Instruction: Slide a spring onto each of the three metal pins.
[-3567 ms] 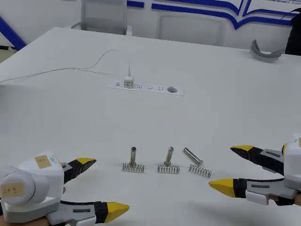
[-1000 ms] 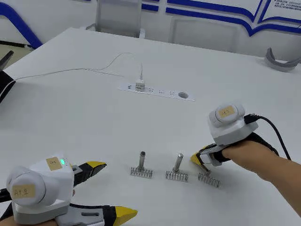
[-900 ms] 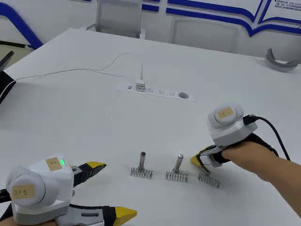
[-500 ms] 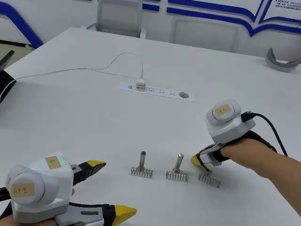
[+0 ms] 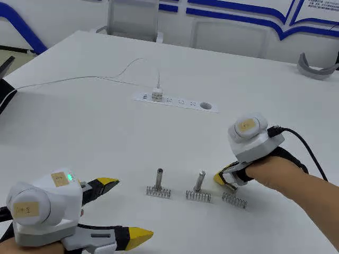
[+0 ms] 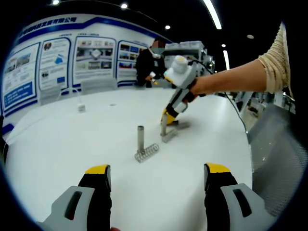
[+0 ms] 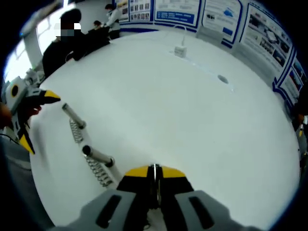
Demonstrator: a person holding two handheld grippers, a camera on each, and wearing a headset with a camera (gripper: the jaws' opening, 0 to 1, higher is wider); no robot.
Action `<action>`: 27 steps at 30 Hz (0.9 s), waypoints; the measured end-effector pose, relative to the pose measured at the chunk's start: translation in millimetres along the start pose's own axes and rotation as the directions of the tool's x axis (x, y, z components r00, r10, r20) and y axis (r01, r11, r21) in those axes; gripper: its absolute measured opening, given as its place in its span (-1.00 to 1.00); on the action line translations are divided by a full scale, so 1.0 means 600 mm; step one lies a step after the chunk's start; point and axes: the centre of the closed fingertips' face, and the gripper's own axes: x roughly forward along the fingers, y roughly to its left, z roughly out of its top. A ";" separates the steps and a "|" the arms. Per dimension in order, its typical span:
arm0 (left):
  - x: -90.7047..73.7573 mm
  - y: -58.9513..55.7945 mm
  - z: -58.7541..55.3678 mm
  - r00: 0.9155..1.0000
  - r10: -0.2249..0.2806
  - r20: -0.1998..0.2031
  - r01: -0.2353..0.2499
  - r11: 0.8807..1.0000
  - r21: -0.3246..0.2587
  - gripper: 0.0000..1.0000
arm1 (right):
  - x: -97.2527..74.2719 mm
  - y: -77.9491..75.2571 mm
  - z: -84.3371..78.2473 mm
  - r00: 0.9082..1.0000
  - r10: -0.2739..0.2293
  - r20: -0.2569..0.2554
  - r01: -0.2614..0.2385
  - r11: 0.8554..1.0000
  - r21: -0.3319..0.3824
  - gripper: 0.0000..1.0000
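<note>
Toward bench (image 5: 79,116) front edge, right tongs (image 5: 224,180) clenching on rightmost short silver metal pin (image 7: 154,183); small coiled wire spring (image 5: 234,200) lying just beside. Left tongs (image 5: 127,206) hanging released, front-left. Pin-lifting step, seemingly; next: left tongs grabbing spring, threading onto pin.

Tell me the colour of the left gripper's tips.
Yellow, over black bodies, on the left gripper; clearest in the left gripper view.

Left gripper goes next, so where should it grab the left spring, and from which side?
Probably pinch the left spring across its coils near its left end, coming down from the near-left, where the open left gripper sits. It lies flat, running left to right, with the left pin upright close behind; that leaves its right end free.
</note>
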 end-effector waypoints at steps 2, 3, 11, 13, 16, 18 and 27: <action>0.000 -0.001 0.002 1.000 -0.002 0.001 0.002 1.000 0.006 0.61 | -0.002 -0.002 0.000 1.000 -0.014 0.007 0.014 1.000 0.001 -0.83; -0.001 -0.001 0.004 1.000 -0.002 0.004 0.002 1.000 0.007 0.61 | -0.006 -0.003 0.000 1.000 -0.017 0.012 0.017 1.000 0.001 -0.83; 0.000 0.000 0.009 1.000 0.000 0.009 0.000 1.000 0.013 0.60 | -0.044 -0.003 0.008 0.997 -0.023 0.068 0.021 0.999 0.031 -0.83; 0.000 -0.002 0.010 1.000 -0.002 0.009 0.001 1.000 0.016 0.60 | -0.051 -0.003 0.008 0.996 -0.029 0.081 0.026 0.999 0.033 -0.83; 0.001 -0.005 0.012 1.000 -0.004 0.012 0.004 1.000 0.019 0.60 | -0.060 -0.002 0.008 0.995 -0.034 0.097 0.031 0.999 0.034 -0.83; 0.001 -0.006 0.013 1.000 -0.006 0.010 0.006 1.000 0.022 0.60 | -0.065 0.000 0.007 0.994 -0.037 0.107 0.033 0.999 0.037 -0.83; -0.001 -0.007 0.019 1.000 -0.006 0.014 0.006 1.000 0.030 0.60 | -0.078 0.001 0.007 0.988 -0.038 0.152 0.028 0.997 0.072 -0.82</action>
